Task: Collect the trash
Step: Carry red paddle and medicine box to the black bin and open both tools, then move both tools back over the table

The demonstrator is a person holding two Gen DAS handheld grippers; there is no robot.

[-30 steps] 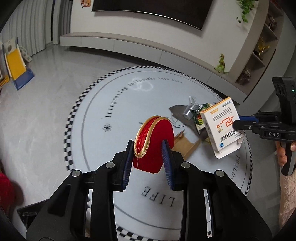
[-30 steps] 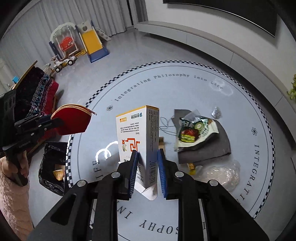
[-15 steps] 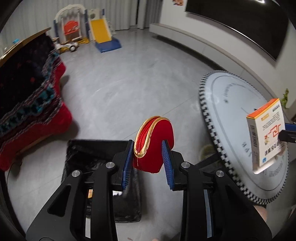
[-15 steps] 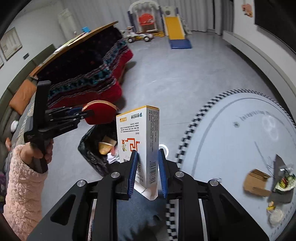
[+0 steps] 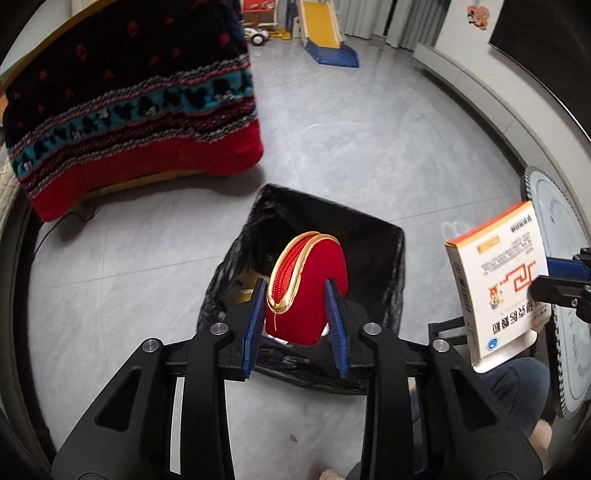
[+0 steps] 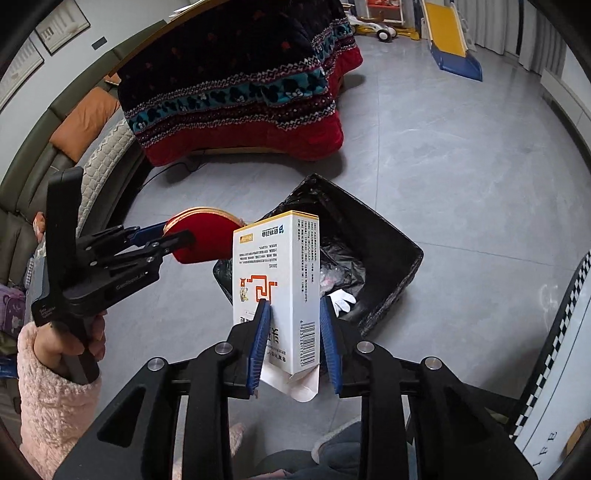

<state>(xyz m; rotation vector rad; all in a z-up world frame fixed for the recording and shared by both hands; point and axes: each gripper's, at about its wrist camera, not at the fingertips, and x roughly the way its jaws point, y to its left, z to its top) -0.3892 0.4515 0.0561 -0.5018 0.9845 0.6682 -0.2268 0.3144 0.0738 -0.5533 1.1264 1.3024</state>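
Observation:
My left gripper (image 5: 295, 288) is shut on a red zip pouch with gold trim (image 5: 308, 291) and holds it over the open black-lined trash bin (image 5: 373, 236). My right gripper (image 6: 293, 306) is shut on a white and orange medicine box (image 6: 277, 280), held just above the near rim of the same bin (image 6: 391, 236). The box also shows at the right of the left wrist view (image 5: 498, 280). The left gripper with the pouch (image 6: 199, 236) shows at the left of the right wrist view. Paper scraps (image 6: 341, 297) lie inside the bin.
A table under a red and black patterned blanket (image 5: 136, 110) stands behind the bin. A round rug with a checked border (image 6: 565, 332) lies to the right. A sofa (image 6: 74, 147) is at the left, a toy slide (image 5: 325, 33) far back. Grey tile floor surrounds the bin.
Both grippers have swung left from the rug to the bin, carrying the pouch and the box. The bin is now directly below both.

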